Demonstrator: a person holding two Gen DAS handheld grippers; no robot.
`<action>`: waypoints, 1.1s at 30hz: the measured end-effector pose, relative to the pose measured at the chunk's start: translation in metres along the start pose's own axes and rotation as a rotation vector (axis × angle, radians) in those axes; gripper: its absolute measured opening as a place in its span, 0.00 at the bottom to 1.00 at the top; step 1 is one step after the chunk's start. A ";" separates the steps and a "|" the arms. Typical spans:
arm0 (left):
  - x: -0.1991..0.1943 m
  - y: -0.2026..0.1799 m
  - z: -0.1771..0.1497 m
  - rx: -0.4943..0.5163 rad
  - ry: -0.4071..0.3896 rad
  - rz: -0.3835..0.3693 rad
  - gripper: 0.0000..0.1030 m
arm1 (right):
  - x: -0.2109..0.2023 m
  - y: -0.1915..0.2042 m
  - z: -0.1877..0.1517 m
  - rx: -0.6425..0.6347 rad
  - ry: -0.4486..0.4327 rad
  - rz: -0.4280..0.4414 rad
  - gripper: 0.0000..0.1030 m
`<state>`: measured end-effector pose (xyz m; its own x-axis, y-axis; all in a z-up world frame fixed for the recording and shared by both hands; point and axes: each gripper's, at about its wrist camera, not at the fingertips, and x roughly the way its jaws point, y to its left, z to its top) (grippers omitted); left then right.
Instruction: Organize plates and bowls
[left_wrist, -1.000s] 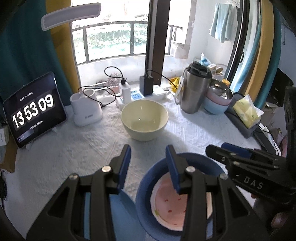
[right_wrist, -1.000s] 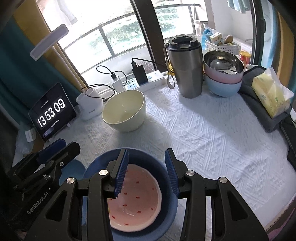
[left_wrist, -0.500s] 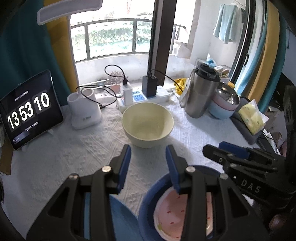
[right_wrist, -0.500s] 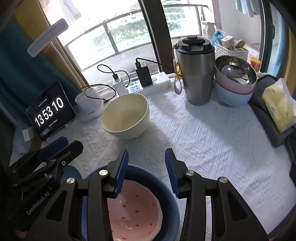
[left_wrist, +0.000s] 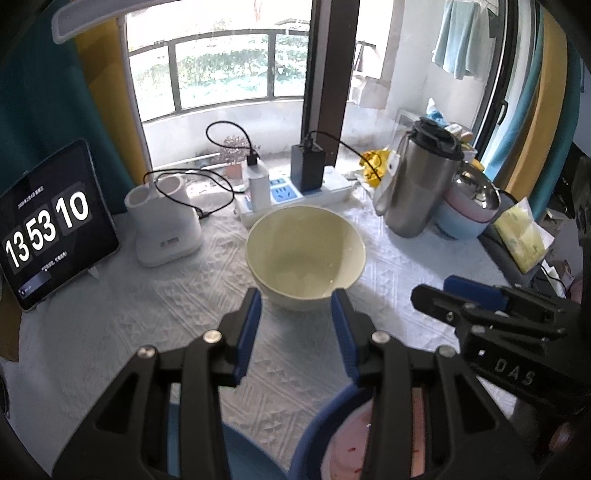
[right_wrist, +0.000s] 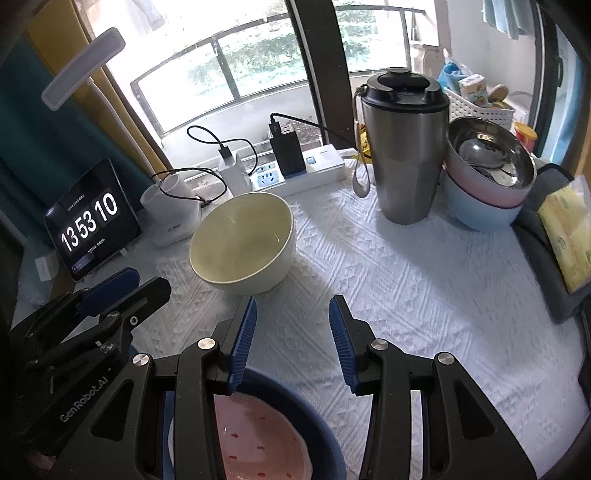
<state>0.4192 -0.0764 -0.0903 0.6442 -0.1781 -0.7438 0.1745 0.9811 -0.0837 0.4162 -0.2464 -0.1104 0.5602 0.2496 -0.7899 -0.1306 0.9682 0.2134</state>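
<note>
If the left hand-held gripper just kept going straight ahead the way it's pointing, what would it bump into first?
Most likely the cream bowl. The left hand-held gripper is open and empty, and the bowl sits straight ahead between its fingertips, with only bare white tablecloth before it. Whether it would hit the bowl's side or pass over the rim is unclear.

bowl (right_wrist: 242, 245) left of flask (right_wrist: 402, 147), tablet (right_wrist: 92, 218) leftmost

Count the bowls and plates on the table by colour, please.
Cream bowl: 1
Steel bowl: 1
Pink bowl: 1
Light blue bowl: 1
Dark blue bowl: 1
Pink plate: 1
Blue plate: 1
Total: 7
</note>
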 end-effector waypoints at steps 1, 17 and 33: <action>0.004 0.001 0.001 -0.001 0.008 -0.001 0.39 | 0.002 0.000 0.002 -0.007 0.001 0.001 0.42; 0.050 0.015 0.018 -0.054 0.085 -0.006 0.40 | 0.049 -0.003 0.036 -0.088 0.067 0.037 0.42; 0.087 0.022 0.029 -0.040 0.184 0.027 0.40 | 0.106 -0.008 0.064 -0.090 0.218 0.122 0.42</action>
<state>0.5008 -0.0725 -0.1376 0.5005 -0.1382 -0.8547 0.1267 0.9882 -0.0855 0.5292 -0.2284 -0.1588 0.3475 0.3531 -0.8687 -0.2638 0.9258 0.2709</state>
